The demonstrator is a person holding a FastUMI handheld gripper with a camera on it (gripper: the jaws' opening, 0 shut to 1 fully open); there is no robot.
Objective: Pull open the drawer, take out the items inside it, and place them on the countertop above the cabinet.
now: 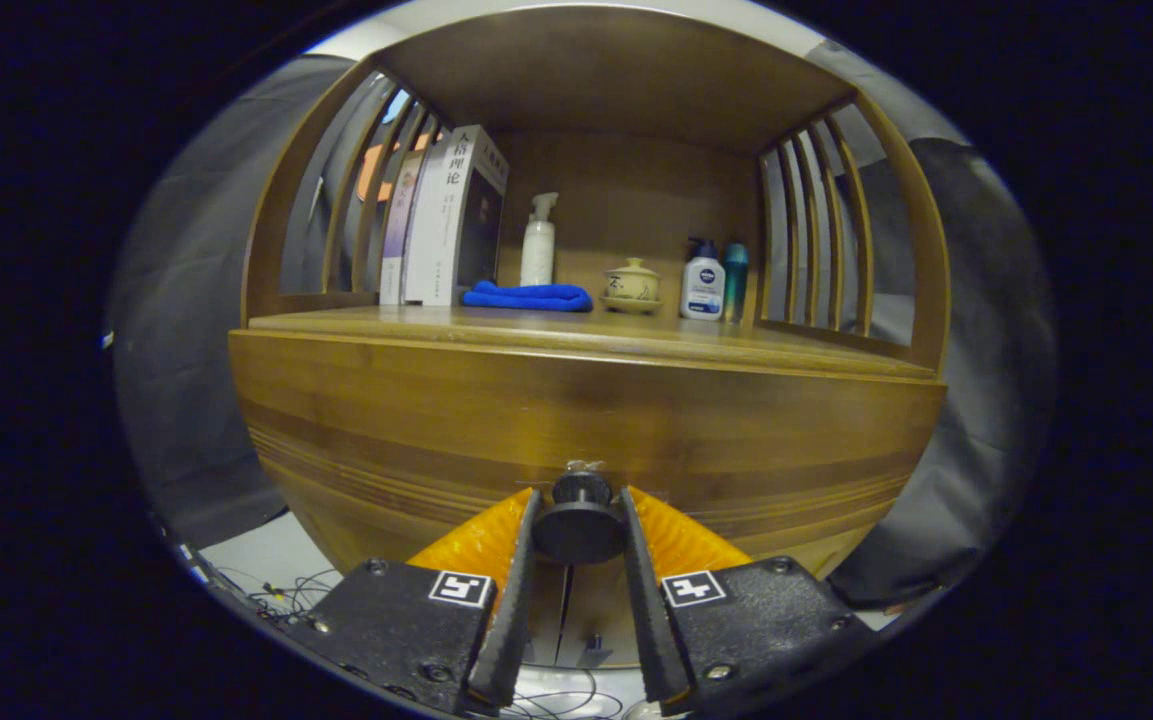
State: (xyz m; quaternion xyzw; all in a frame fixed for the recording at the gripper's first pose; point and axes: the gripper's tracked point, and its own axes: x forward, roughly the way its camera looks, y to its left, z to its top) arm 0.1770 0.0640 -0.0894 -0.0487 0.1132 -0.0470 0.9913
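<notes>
A wooden cabinet stands right in front of me, its drawer front (416, 420) closed flush under the countertop (576, 335). A round dark knob (580, 520) sticks out of the drawer front. My gripper (580, 520) has one finger pressed on each side of that knob, so it is shut on it. The drawer's inside is hidden.
On the countertop, at the back of the shelf, stand several books (451, 215), a white spray bottle (538, 240), a folded blue cloth (528, 296), a small lidded ceramic pot (632, 285), a pump bottle (703, 280) and a teal bottle (735, 280). Slatted wooden sides (816, 230) flank the shelf. Cables (286, 590) lie on the floor.
</notes>
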